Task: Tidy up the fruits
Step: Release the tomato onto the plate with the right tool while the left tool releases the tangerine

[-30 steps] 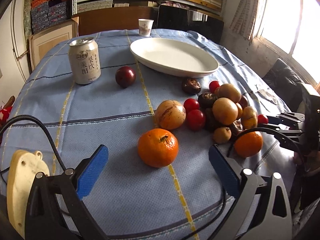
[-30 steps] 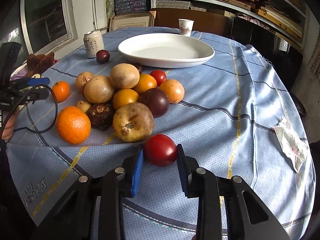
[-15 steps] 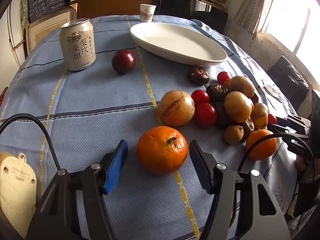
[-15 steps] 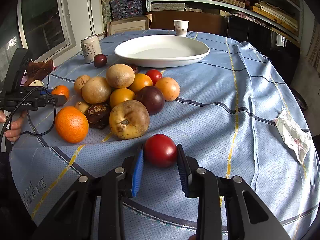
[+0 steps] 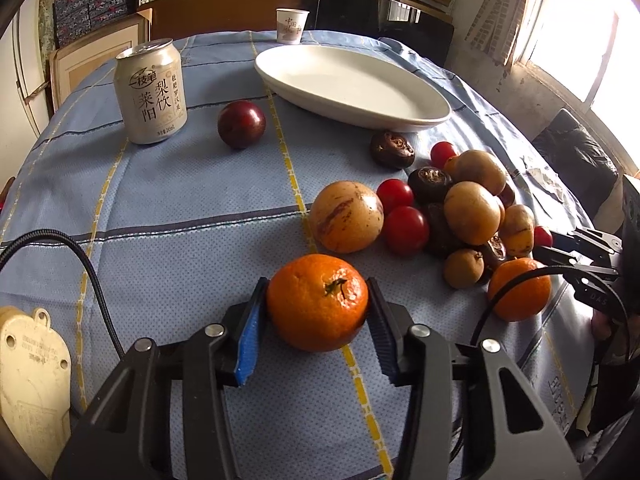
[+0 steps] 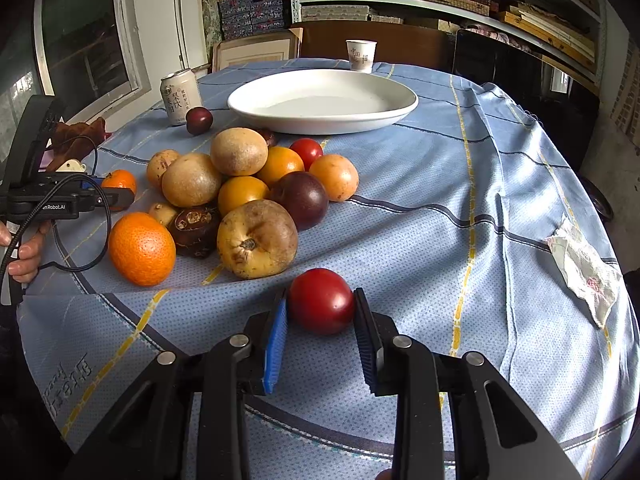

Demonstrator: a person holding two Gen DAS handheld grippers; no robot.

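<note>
On the cloth-covered counter [image 5: 160, 208], the left hand-held gripper [image 5: 318, 312] is closing its jaws around a mandarin [image 5: 317, 302], pads already at its sides, while the right hand-held gripper [image 6: 320, 316] sits clamped on a red tomato [image 6: 321, 300]; both fruits look to be resting on the cloth, near the pile. This looks like the pick-up step, and the next move probably calls for lifting each fruit clear to the one empty white platter [image 5: 400, 118]. I count two mandarins, one can [image 5: 150, 94] and one paper cup [image 5: 292, 26].
</note>
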